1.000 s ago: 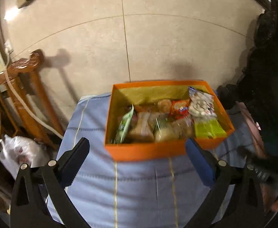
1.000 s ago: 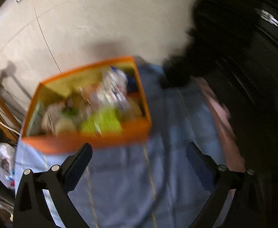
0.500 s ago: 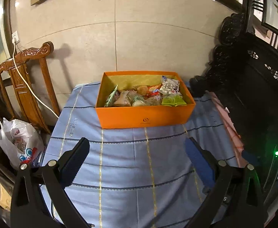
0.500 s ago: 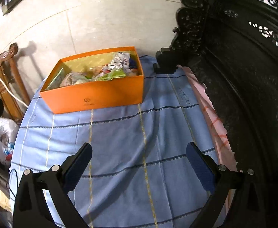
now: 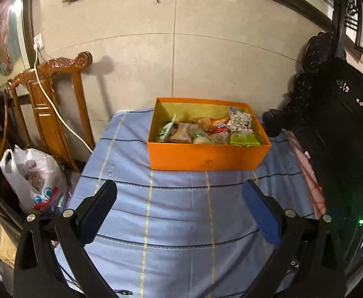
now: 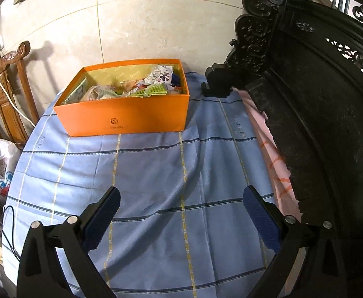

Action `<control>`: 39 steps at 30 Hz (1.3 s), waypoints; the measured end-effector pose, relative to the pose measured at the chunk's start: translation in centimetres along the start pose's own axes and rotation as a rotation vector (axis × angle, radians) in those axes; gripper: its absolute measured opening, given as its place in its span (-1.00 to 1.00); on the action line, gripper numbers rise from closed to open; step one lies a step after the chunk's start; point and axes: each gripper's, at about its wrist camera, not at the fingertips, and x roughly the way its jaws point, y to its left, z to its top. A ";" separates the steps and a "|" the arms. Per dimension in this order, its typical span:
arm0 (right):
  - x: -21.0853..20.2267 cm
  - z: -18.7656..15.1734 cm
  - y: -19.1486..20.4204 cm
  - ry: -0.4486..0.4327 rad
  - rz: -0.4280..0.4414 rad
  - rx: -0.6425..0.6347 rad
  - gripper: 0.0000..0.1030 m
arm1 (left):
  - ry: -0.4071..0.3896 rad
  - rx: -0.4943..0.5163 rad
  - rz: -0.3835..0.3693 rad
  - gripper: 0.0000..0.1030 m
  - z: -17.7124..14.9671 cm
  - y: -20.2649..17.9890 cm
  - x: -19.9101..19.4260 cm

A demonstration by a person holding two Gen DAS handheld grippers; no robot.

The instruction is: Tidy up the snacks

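Both the left gripper (image 5: 179, 198) and the right gripper (image 6: 181, 204) are held spread wide and empty, well short of the orange box (image 5: 206, 156), where the snacks (image 5: 206, 131) are already gathered on the blue-clothed counter (image 6: 156, 173).

Beige tiled wall (image 5: 206, 62); carved wooden chair (image 5: 49, 94) left; dark ornate furniture (image 6: 318, 87) right
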 end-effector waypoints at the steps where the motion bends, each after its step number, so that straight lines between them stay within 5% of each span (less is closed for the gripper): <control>1: 0.1 -0.1 0.0 0.002 -0.008 -0.004 0.93 | -0.015 0.011 0.002 0.92 -0.1 -0.1 -0.1; 7: 0.2 -0.1 -0.1 0.002 -0.013 -0.006 0.93 | -0.074 0.052 0.008 0.92 0.0 -0.8 -0.8; 39: -0.8 1.7 -0.6 -0.031 0.008 0.024 0.93 | -0.015 0.026 0.011 0.92 -0.1 -0.5 0.2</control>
